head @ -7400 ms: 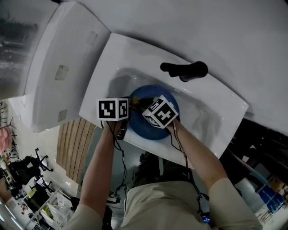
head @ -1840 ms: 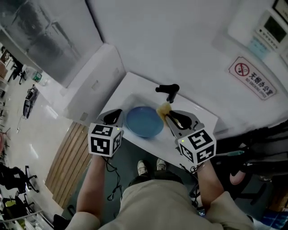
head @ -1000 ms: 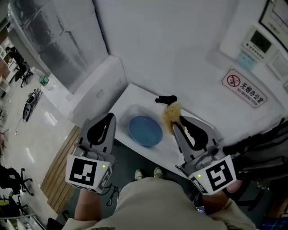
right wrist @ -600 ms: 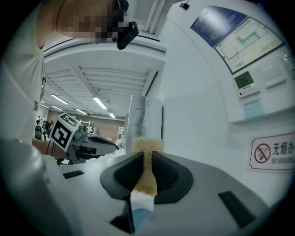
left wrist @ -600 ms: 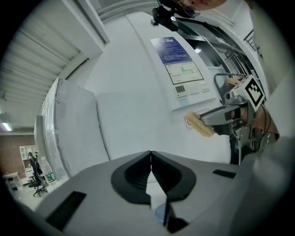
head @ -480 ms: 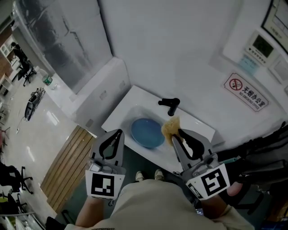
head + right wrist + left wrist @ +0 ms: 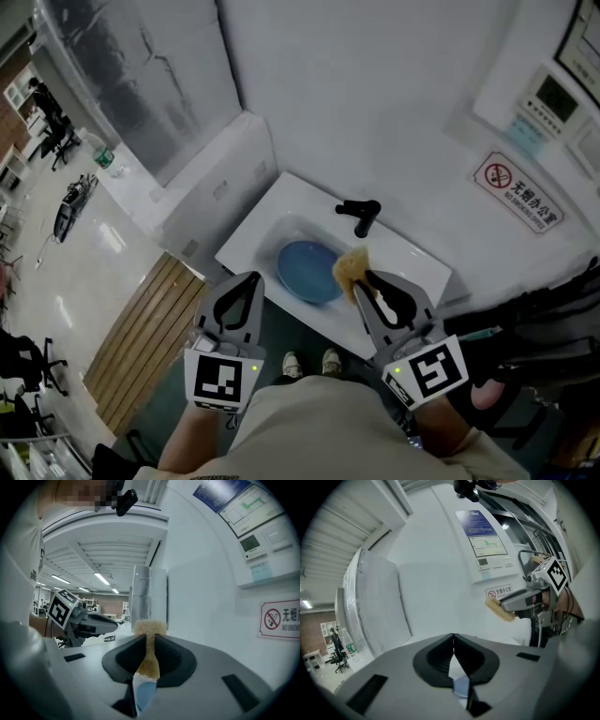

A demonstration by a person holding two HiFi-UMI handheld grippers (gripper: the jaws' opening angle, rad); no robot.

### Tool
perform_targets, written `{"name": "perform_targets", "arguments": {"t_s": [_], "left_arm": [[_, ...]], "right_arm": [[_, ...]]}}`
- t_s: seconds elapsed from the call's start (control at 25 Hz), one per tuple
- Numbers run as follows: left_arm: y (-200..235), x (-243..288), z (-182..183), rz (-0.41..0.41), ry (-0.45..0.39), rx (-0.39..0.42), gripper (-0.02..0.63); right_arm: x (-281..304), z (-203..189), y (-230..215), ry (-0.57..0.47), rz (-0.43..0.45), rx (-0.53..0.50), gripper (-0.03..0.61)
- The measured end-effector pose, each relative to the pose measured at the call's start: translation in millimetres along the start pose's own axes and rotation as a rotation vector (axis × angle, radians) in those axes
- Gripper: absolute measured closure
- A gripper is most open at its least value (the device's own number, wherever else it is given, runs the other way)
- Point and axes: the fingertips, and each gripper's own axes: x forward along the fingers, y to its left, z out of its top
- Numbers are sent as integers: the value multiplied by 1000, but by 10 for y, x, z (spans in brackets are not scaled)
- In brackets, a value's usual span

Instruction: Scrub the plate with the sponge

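The white sink point(image 7: 261, 223) ahead of the left hand-held gripper point(image 7: 251, 278), which is clenched empty, holds the blue plate point(image 7: 305, 272). Beyond and right of the right hand-held gripper point(image 7: 361, 279), a sign point(image 7: 517, 191) reads "无烟办公室"; that gripper grasps the yellow sponge point(image 7: 350, 265).

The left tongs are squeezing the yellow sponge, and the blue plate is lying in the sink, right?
Not quite. It is the right tongs that squeeze the yellow sponge, as the right gripper view shows. The left tongs are shut on nothing. The blue plate does lie in the sink.
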Motion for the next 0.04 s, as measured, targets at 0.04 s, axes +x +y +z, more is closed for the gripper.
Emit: {"name": "perform_targets", "arguments": {"t_s": [0.04], "left_arm": [[8, -6, -5, 1, 2, 3, 606]], "right_arm": [[3, -7, 10, 2, 2, 1, 512]]}}
